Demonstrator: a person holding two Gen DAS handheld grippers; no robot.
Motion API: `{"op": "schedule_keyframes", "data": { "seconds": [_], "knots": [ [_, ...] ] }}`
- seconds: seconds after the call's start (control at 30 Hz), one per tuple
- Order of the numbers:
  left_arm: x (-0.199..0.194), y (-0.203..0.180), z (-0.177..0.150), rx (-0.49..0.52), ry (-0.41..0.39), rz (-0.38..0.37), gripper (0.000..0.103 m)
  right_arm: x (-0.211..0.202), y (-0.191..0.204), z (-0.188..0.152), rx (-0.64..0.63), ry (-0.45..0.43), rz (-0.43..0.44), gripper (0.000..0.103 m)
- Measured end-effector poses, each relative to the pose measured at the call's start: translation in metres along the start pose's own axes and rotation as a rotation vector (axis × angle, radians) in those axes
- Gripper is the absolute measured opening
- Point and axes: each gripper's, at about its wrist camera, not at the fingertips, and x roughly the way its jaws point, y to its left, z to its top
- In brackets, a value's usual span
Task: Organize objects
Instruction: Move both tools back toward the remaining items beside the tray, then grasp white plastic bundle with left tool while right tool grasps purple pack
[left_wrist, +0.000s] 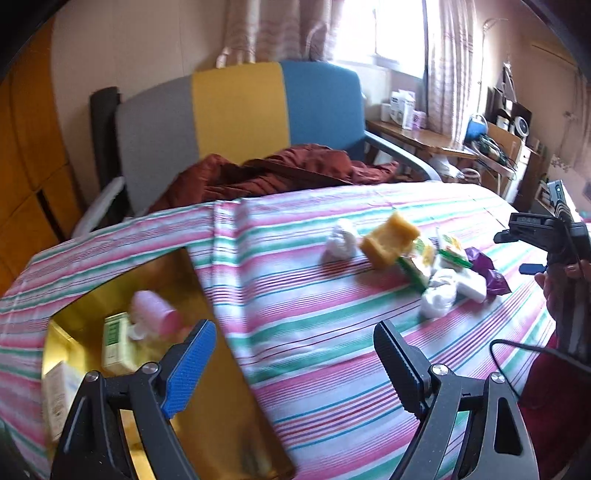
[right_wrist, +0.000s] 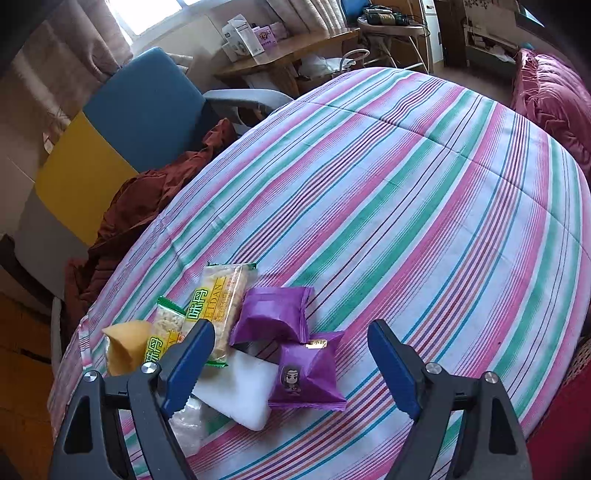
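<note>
A: Where's the stuff?
B: Snack pile on the striped cloth (right_wrist: 406, 177). Two crinkly purple packets (right_wrist: 306, 373), green-edged rice bars (right_wrist: 221, 306), a white slab (right_wrist: 240, 398), and a yellow sponge block (left_wrist: 388, 238) tilted on one edge. White wads (left_wrist: 341, 240) just beside it.
A: Box?
B: Gold box (left_wrist: 207, 406), set into the cloth's left corner. A pink bottle (left_wrist: 155, 312) and pale cartons (left_wrist: 116, 341) lie inside, blurred.
A: Grippers?
B: Left gripper (left_wrist: 295, 365) spread wide, empty, straddling the box's edge. Right gripper (right_wrist: 291, 365) wide too, empty, over the purple packets.
A: Room?
B: Grey-yellow-blue chair (left_wrist: 240, 114) behind, with rust-red fabric (left_wrist: 277, 173) heaped on the seat. Wooden desk (left_wrist: 417, 138) by the curtained window.
</note>
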Motion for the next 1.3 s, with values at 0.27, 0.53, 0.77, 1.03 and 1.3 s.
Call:
{"op": "schedule_keyframes", "data": {
  "seconds": [0.27, 0.53, 0.77, 1.03, 1.3],
  "knots": [
    [0.049, -0.046, 0.014, 0.051, 0.084, -0.066, 0.085, 0.008, 0.010, 0.000, -0.059, 0.032, 0.005, 0.086],
    [0.087, -0.095, 0.026, 0.117, 0.120, -0.177, 0.082, 0.010, 0.006, 0.002, -0.047, 0.046, 0.024, 0.086],
    [0.124, -0.143, 0.038, 0.183, 0.126, -0.239, 0.081, 0.012, 0.004, 0.004, -0.035, 0.049, 0.021, 0.086],
    [0.137, -0.139, 0.013, 0.176, 0.182, -0.286, 0.036, 0.013, 0.001, 0.004, -0.022, 0.047, 0.008, 0.086],
    [0.118, -0.111, -0.018, 0.151, 0.156, -0.279, 0.036, 0.013, -0.001, 0.005, -0.020, 0.044, -0.027, 0.086]
  ]
}}
